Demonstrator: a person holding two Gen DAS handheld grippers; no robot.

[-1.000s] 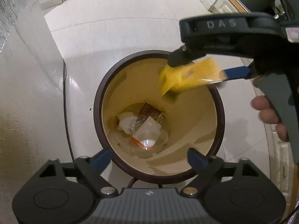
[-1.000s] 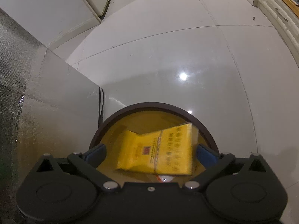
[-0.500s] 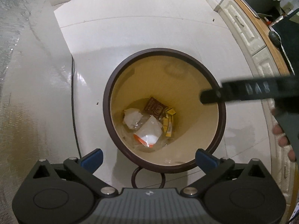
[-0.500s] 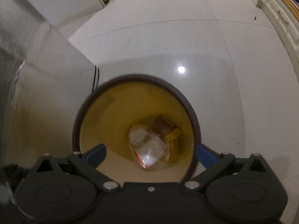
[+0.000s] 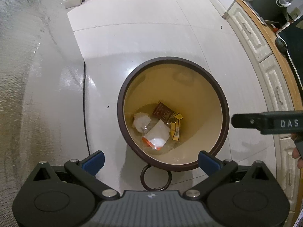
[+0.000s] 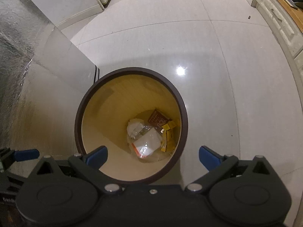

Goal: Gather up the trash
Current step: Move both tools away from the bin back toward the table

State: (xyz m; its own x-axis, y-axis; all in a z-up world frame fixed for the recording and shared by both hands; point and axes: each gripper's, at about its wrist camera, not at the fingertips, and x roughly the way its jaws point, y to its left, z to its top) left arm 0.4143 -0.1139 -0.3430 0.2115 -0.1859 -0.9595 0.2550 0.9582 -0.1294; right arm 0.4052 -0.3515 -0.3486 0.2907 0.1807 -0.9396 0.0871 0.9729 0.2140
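Observation:
A round waste bin with a dark brown rim and cream inside stands on the floor; in the right wrist view the bin lies just below the camera. At its bottom lie a yellow packet, a brown packet, a white crumpled wad and a white-and-orange wrapper. My left gripper hangs open above the bin's near rim, nothing between its blue fingers. My right gripper is open and empty too, high over the bin. Its black body shows at the right edge of the left wrist view.
Pale glossy floor tiles surround the bin. A silvery textured wall runs along the left. White cabinets with a wooden top line the right side. A dark ring sits by the bin's near side.
The yellow packet left my right gripper and dropped to the bin's bottom. My right gripper opened and drew away to the right. Both views rose a little above the bin.

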